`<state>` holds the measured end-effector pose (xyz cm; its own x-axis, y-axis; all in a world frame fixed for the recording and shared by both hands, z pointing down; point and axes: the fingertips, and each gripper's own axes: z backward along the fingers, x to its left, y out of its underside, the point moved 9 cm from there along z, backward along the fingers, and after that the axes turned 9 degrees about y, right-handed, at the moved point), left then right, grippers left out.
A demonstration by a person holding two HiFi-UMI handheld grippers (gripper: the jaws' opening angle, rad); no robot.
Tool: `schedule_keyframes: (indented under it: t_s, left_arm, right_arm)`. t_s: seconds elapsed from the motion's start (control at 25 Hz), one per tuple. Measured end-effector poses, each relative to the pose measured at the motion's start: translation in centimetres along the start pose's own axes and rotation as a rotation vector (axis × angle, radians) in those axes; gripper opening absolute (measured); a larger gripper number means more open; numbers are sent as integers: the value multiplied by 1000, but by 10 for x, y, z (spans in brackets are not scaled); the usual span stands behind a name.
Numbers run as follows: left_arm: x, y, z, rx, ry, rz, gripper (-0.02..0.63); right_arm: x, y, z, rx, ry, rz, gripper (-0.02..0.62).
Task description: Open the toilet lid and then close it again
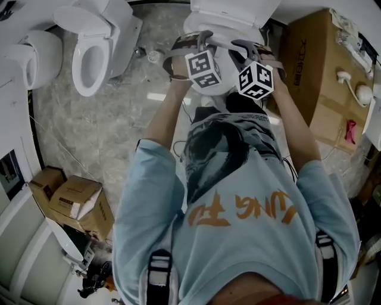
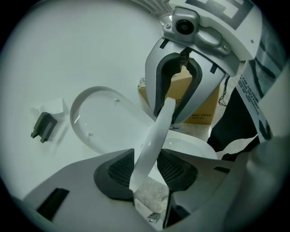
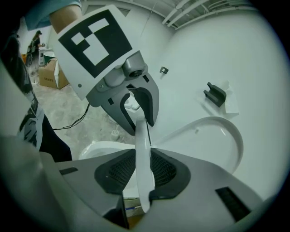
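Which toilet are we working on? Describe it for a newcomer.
Start at the big cardboard box on the right; the toilet just left of it, straight ahead of the person, is ours. Unlike the open toilet farther left, its lid is clamped by the left gripper and right gripper.

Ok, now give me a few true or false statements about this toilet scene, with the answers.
1. The left gripper and the right gripper each have the edge of the toilet lid between their jaws. True.
2. The second toilet, at the head view's upper left, has its lid down. False: its lid is up and the bowl is open to view.
3. Cardboard boxes sit on the floor at the person's left. True.
4. The person's shirt is red. False: it is light blue with orange print.
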<state>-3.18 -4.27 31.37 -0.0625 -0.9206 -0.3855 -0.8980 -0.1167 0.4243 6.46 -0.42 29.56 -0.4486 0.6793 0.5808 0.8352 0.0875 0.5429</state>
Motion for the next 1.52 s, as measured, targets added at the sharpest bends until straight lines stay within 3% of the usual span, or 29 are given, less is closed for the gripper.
schedule_keyframes:
  t_s: [0.44, 0.92, 1.12, 1.52]
  left_arm:
    - [-102, 57, -22, 69, 122, -13, 189]
    - [-170, 98, -77, 84, 262, 65, 213]
    - [-192, 121, -96, 109, 283, 32, 216]
    - [-234, 163, -136, 141, 324, 51, 209]
  right_arm:
    - [110, 20, -11, 74, -180, 19, 134]
    - [195, 67, -47, 122, -316, 48, 153]
    - [229, 74, -67, 150, -334, 69, 164]
    - [293, 98, -101, 163, -352, 86, 160]
